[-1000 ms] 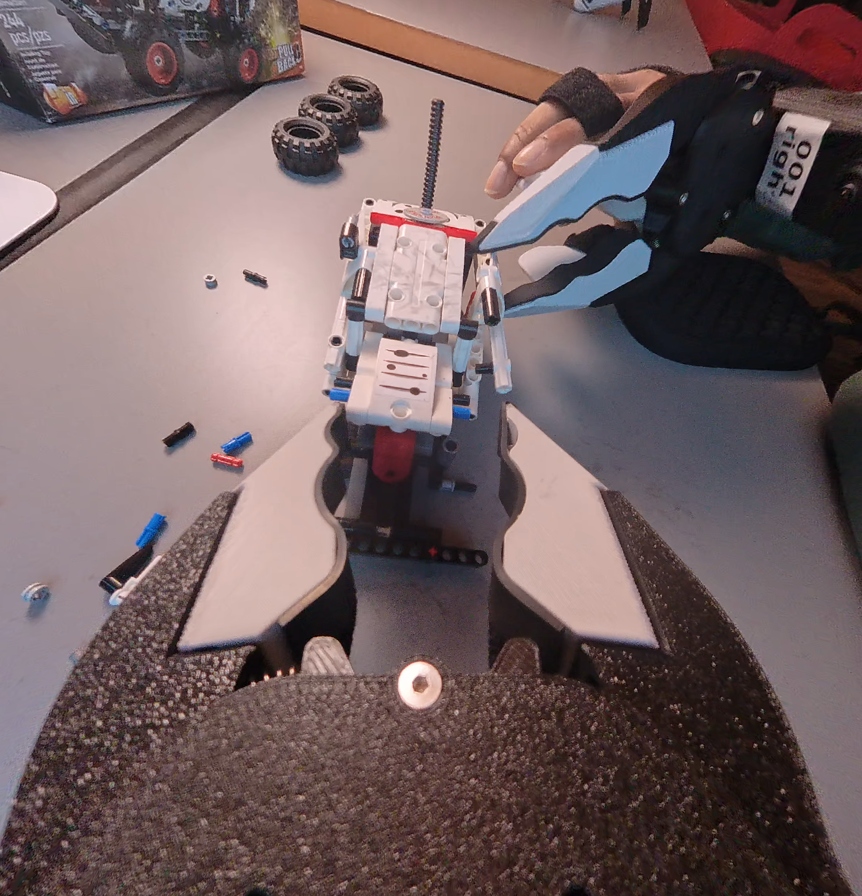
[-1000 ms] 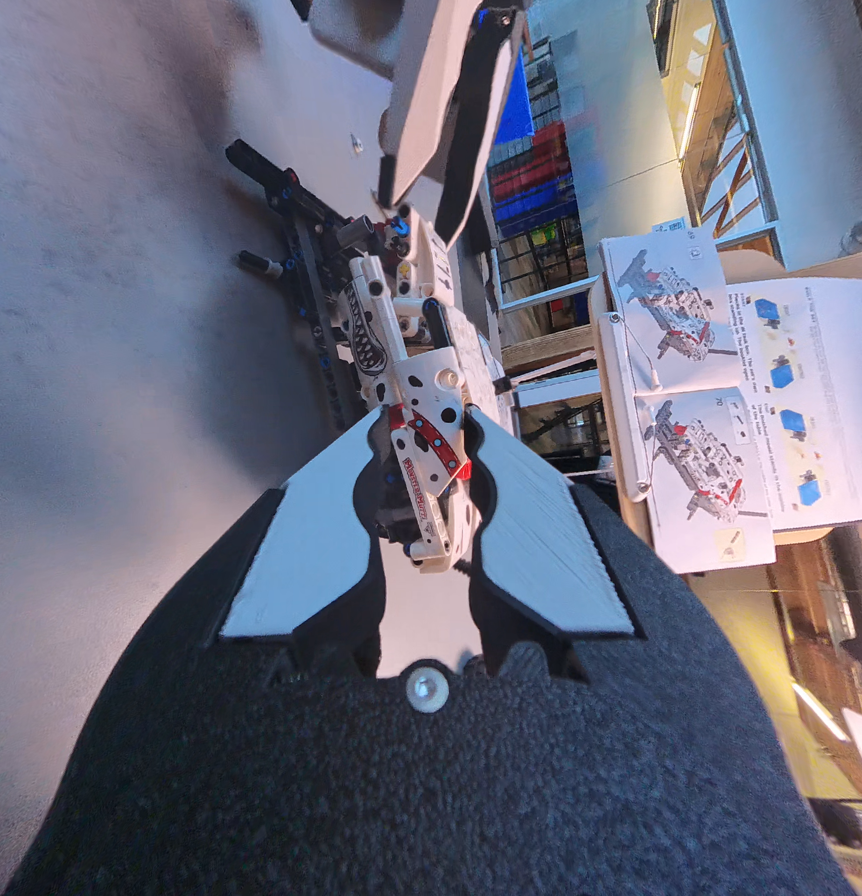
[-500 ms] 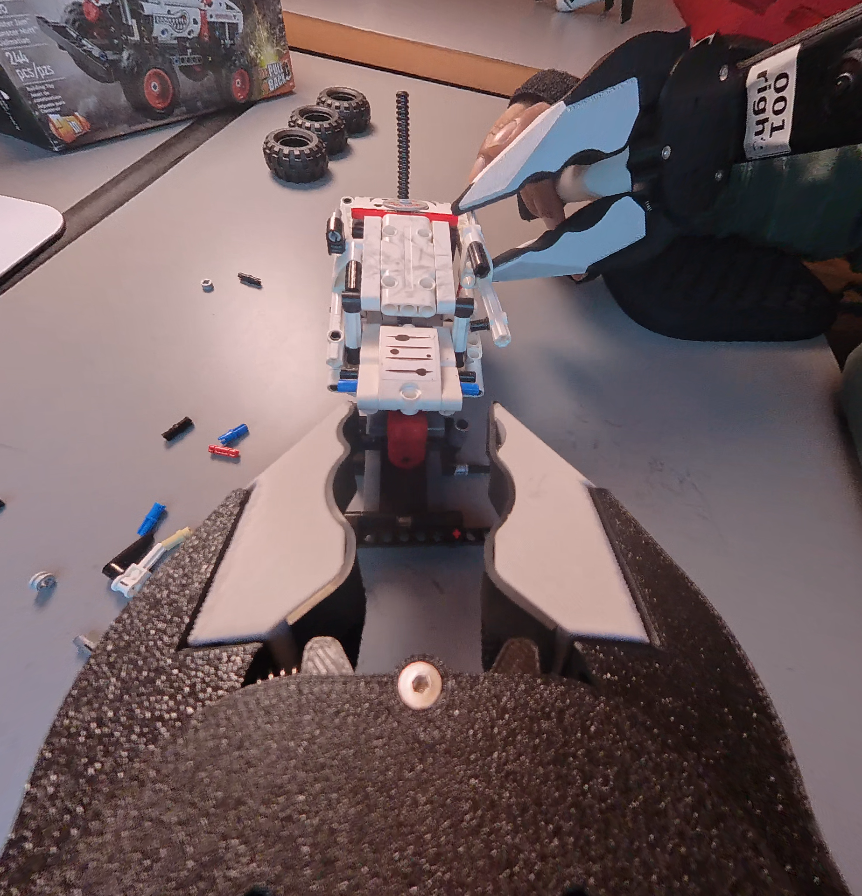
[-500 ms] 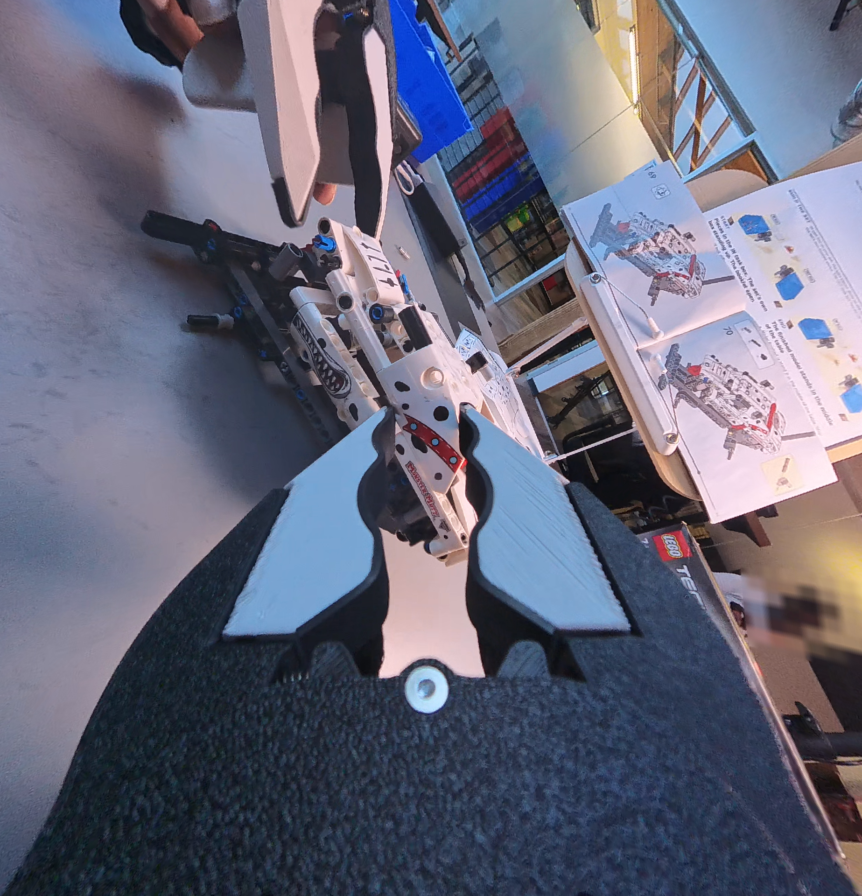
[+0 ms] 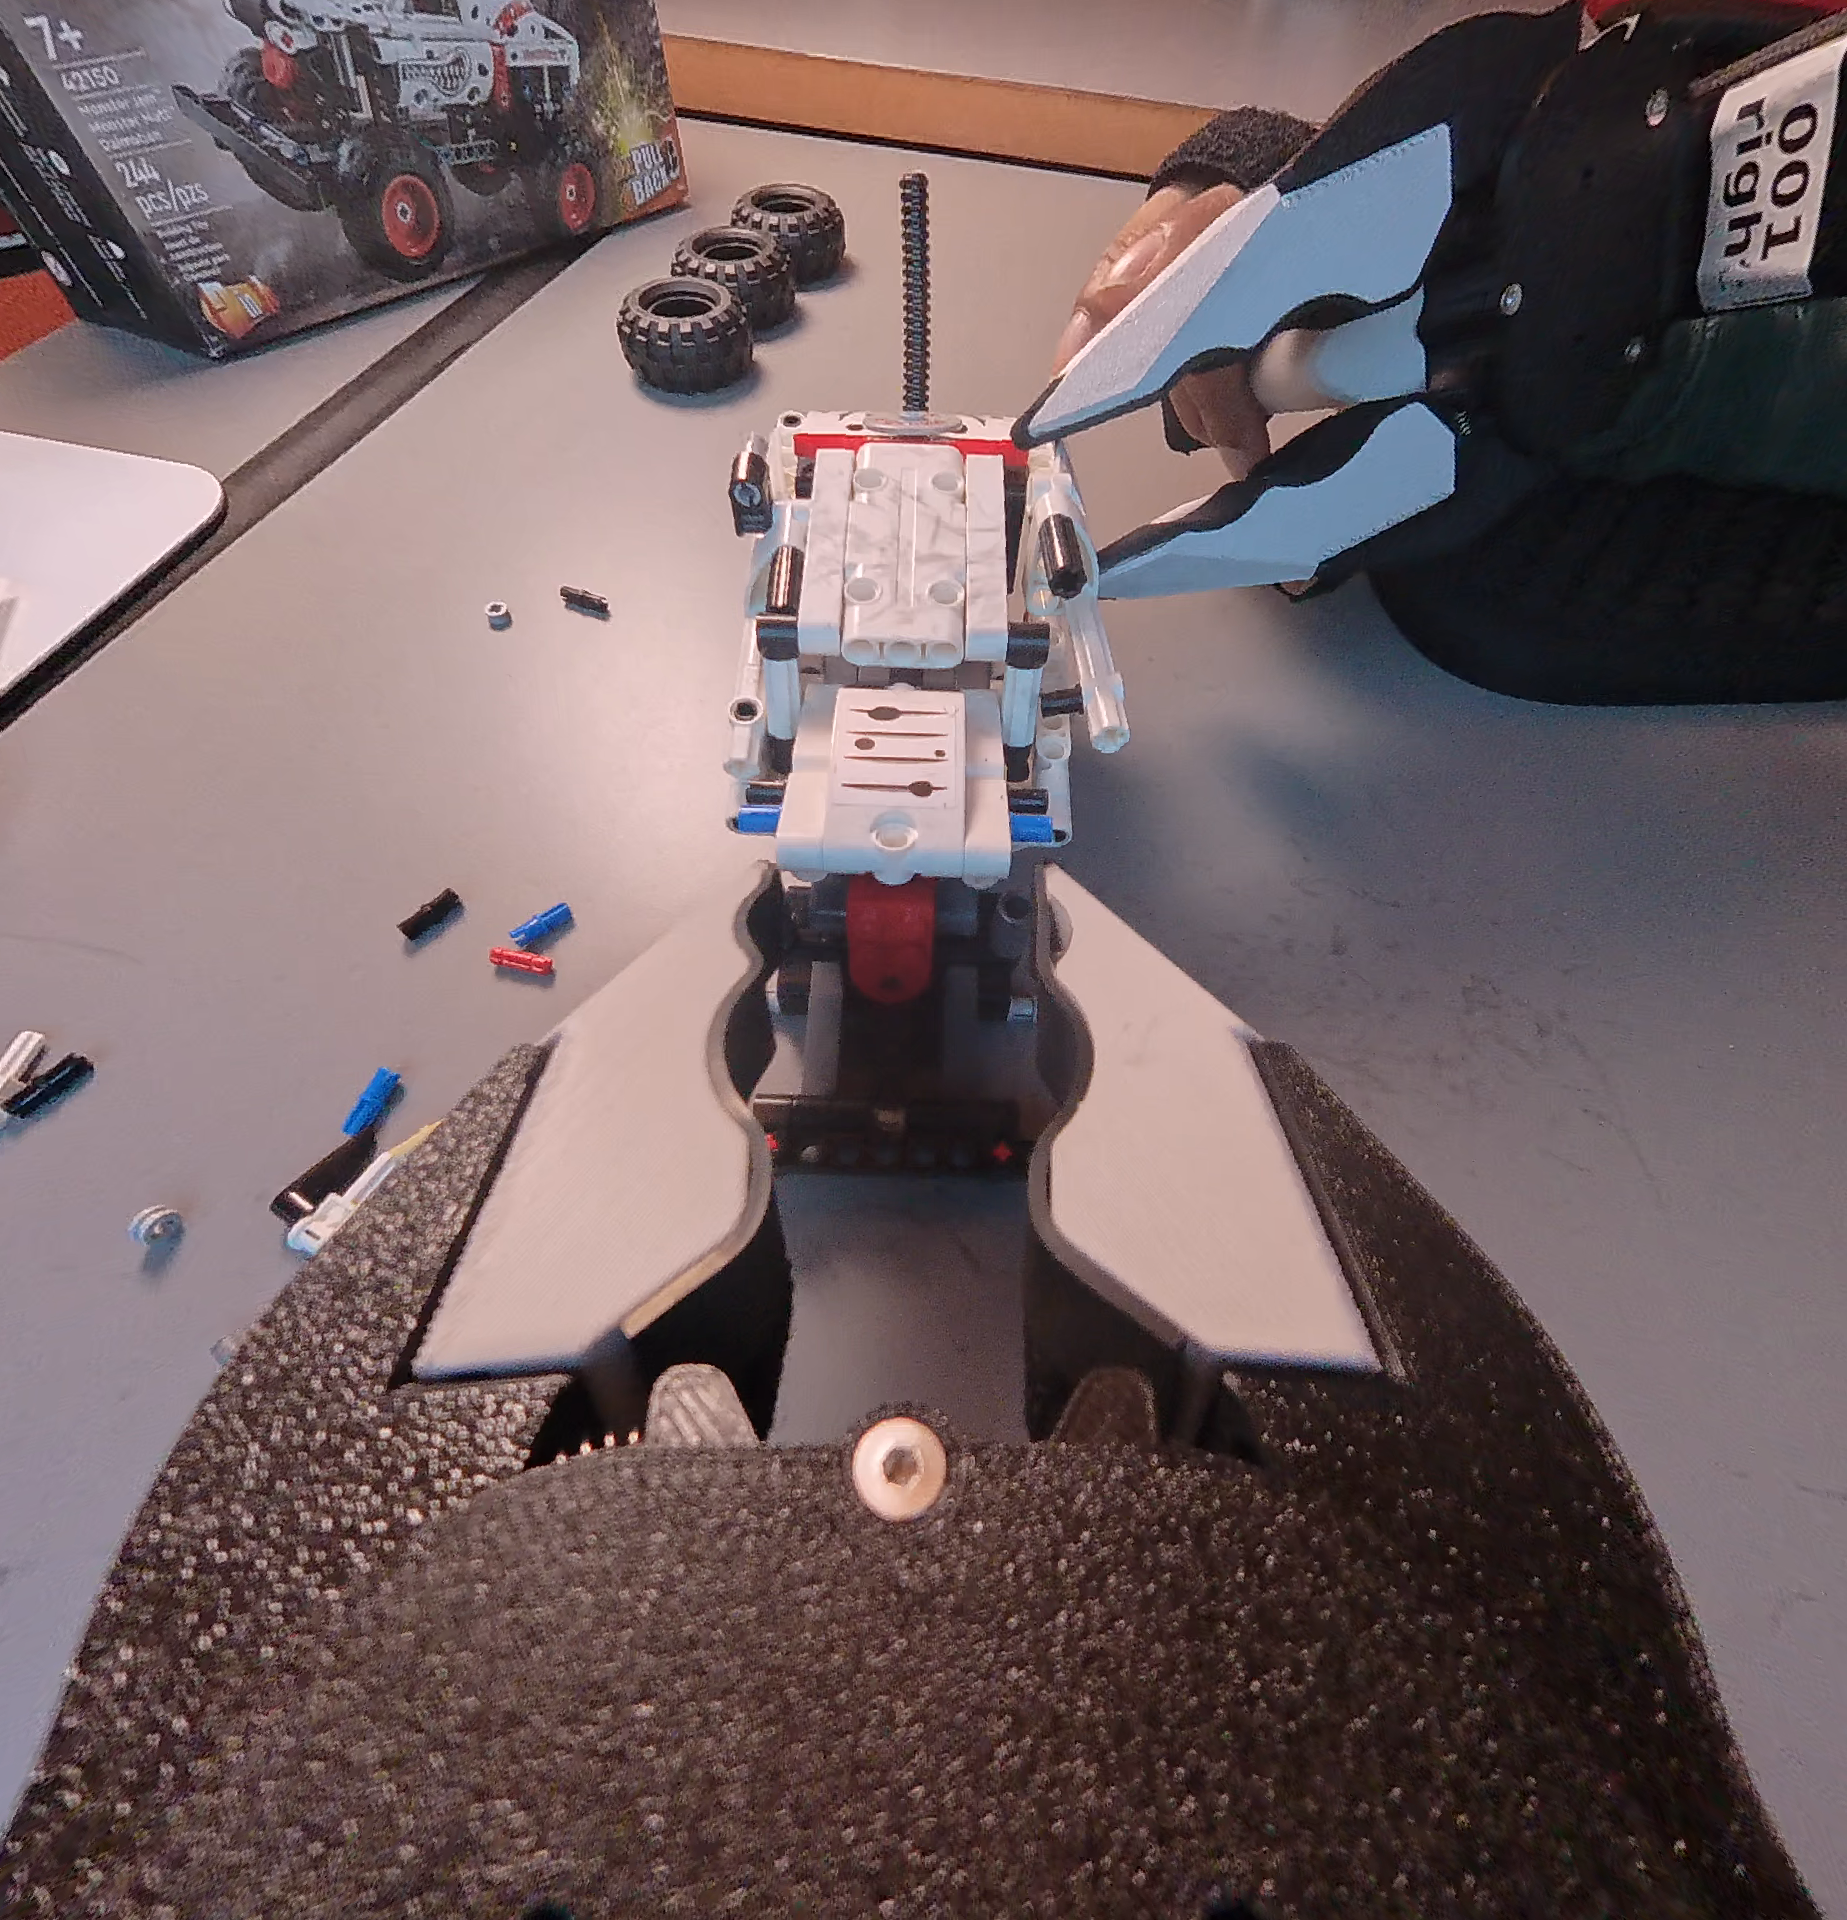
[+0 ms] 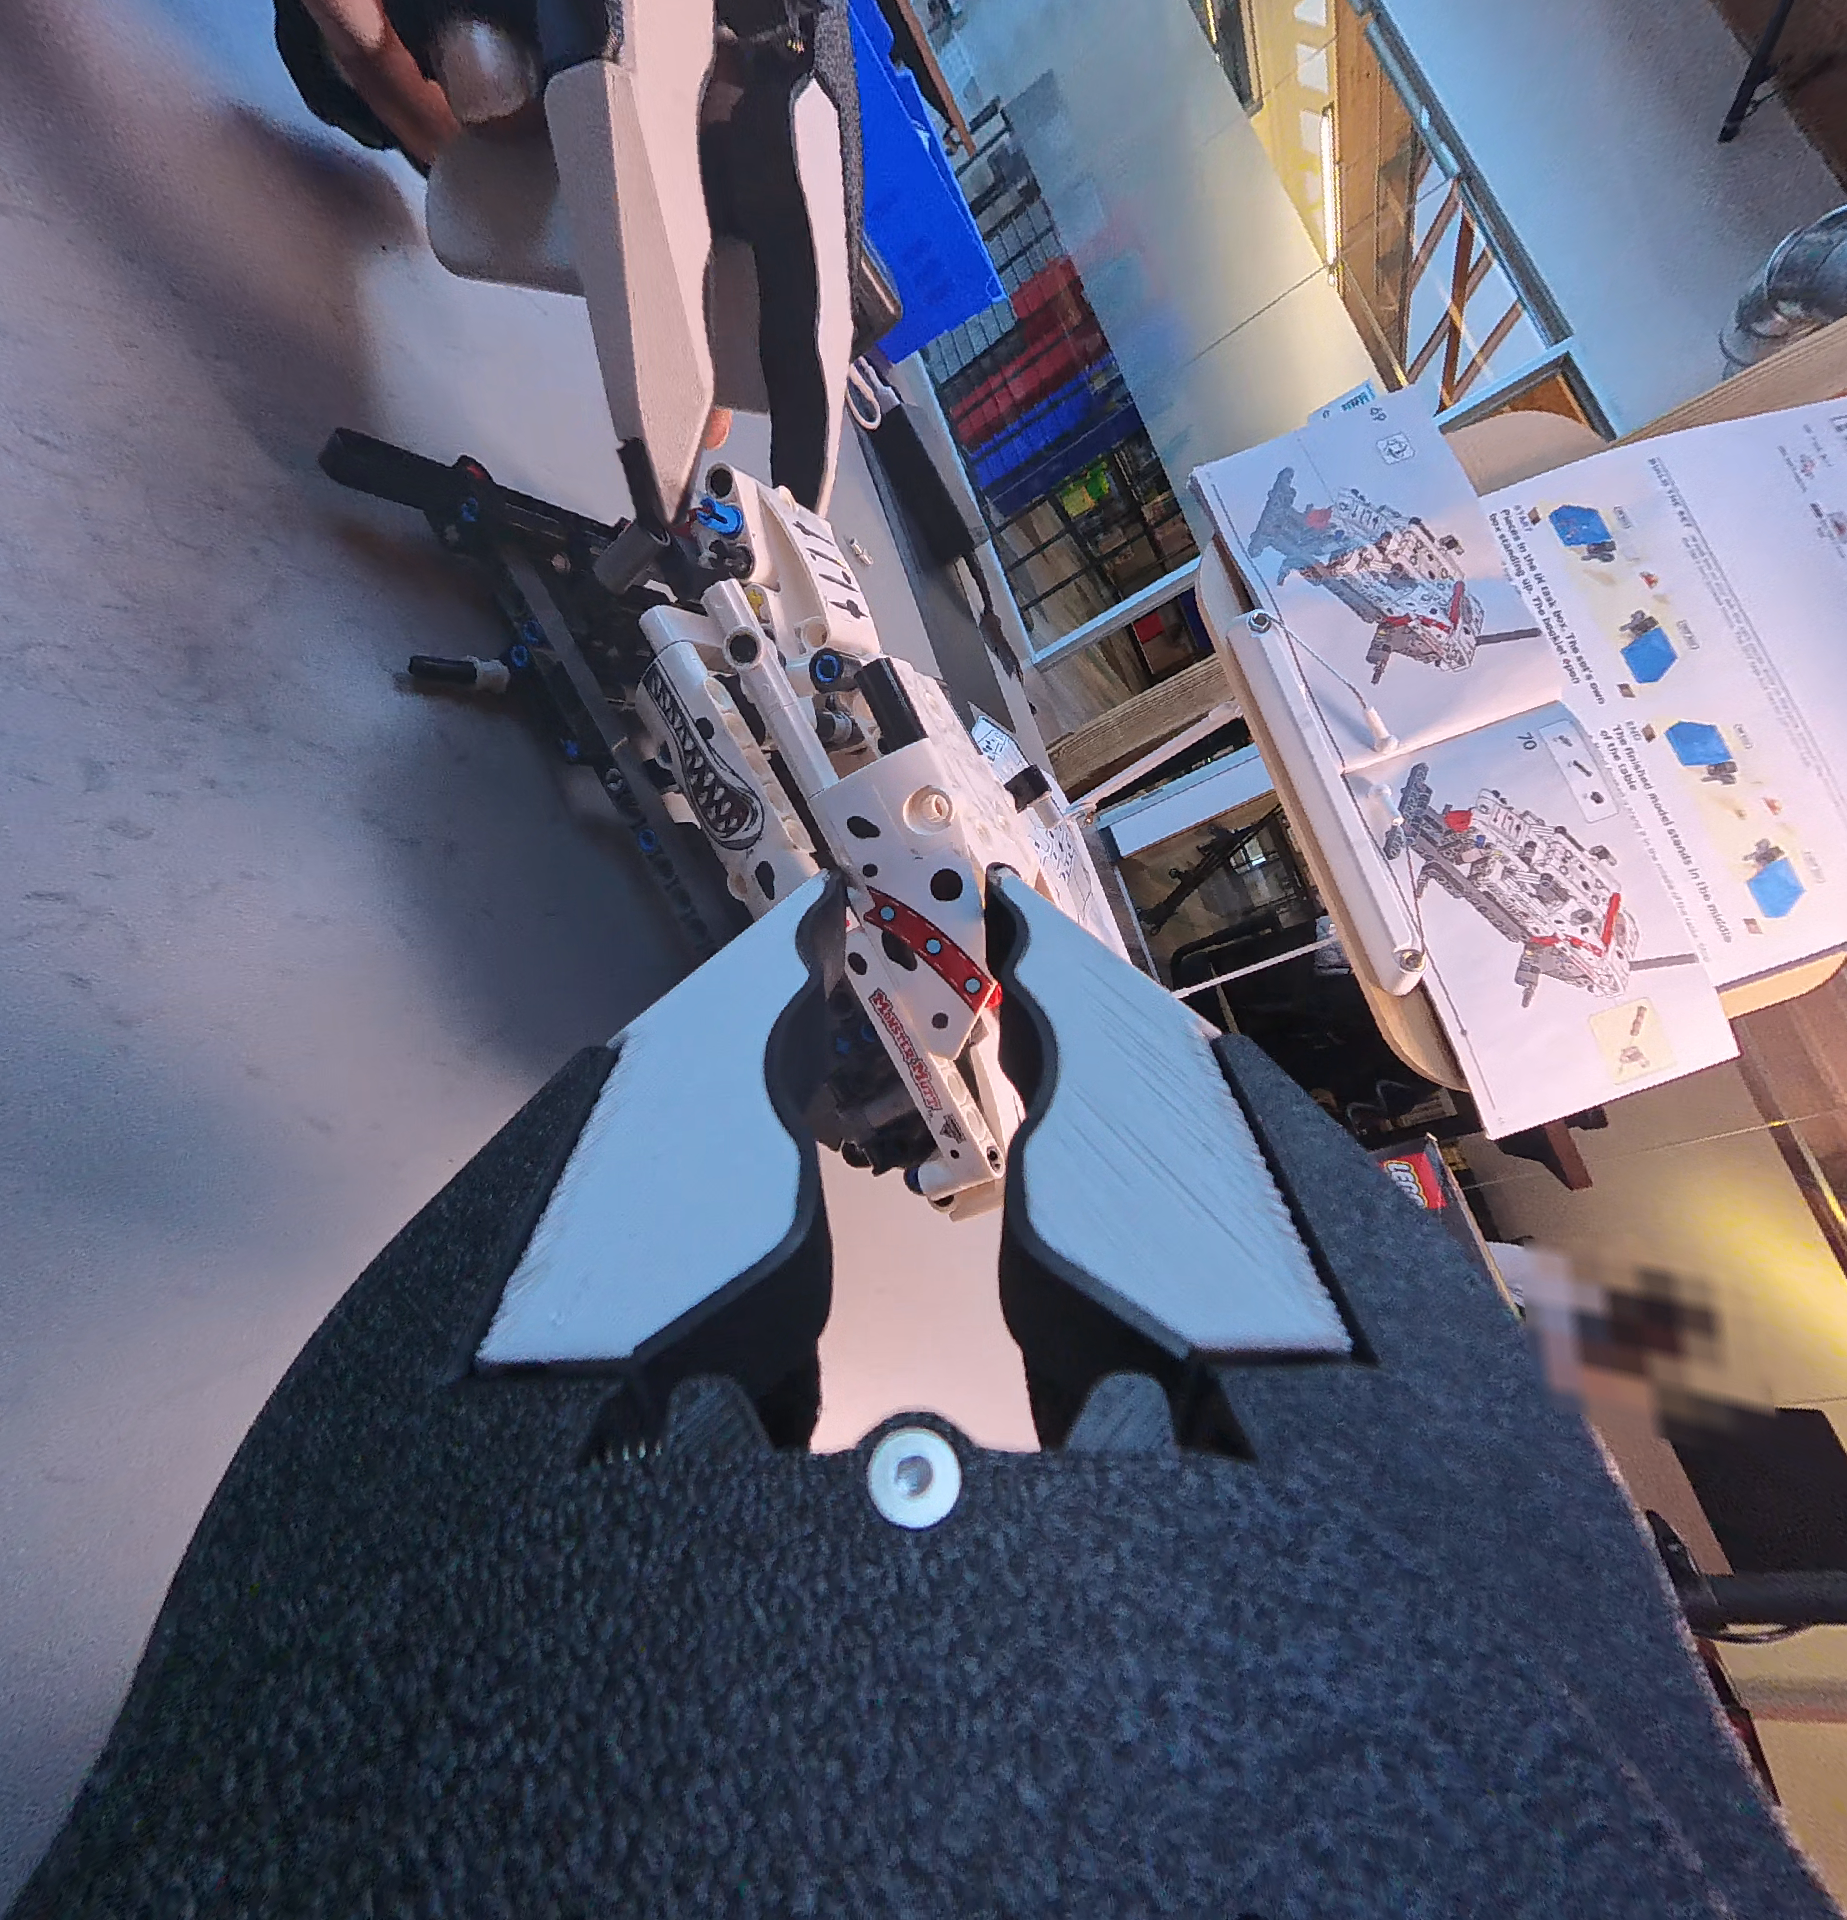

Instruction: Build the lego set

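white-and-black spotted brick truck model (image 5: 903, 665): lower chassis hidden between the left fingers (image 5: 628, 1153) | printed cardboard set box (image 5: 306, 156): cut off by top and left edges | white flat pad (image 5: 67, 551): cut by left edge | open paper instruction booklet (image 6: 1584, 748): right page runs off frame | scattered small pins on the grey desk (image 5: 1418, 935): too small to identify

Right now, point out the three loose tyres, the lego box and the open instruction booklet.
Tyres (image 5: 680, 335): left wrist view, tread of the nearest of three in a row.
Lego box (image 5: 306, 156): left wrist view, its printed front face.
Instruction booklet (image 6: 1501, 831): right wrist view, lower open page on its stand.
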